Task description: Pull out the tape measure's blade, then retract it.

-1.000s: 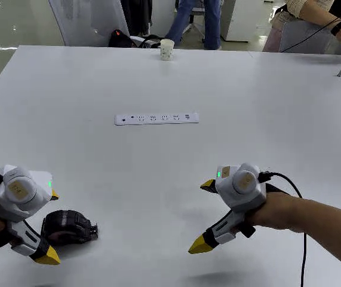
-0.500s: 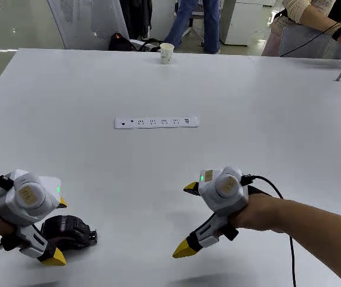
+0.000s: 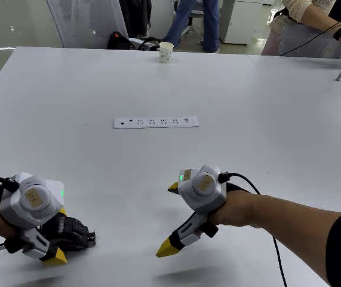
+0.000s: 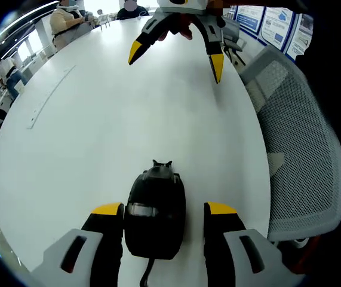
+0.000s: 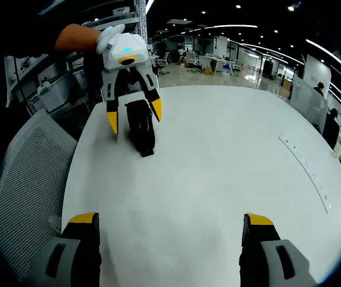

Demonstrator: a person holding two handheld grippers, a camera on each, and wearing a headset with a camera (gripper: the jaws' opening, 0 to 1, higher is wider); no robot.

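Tape measure (image 4: pixel 155 215), black, lying on the white table (image 3: pixel 218 89) at my near left, its blade hook (image 4: pixel 161 163) seated at the case mouth and facing the right gripper. My left gripper (image 3: pixel 58 234) straddles the case with its jaws not yet clamped: a strip of table shows between case and one jaw. My right gripper (image 3: pixel 169 219) hovers well apart to the right, jaws wide and empty.

Risks, as I judge them:
- An off-centre closure could twist the case or skid it on the smooth table.
- A weak hold would let the case drag when the hook is pulled.
- A dropped hook would let the blade whip back.

Legible writing: none. The pale label on the case, the power strip (image 3: pixel 156 122) markings and the paper cup (image 3: pixel 166 51) print are too small to read.
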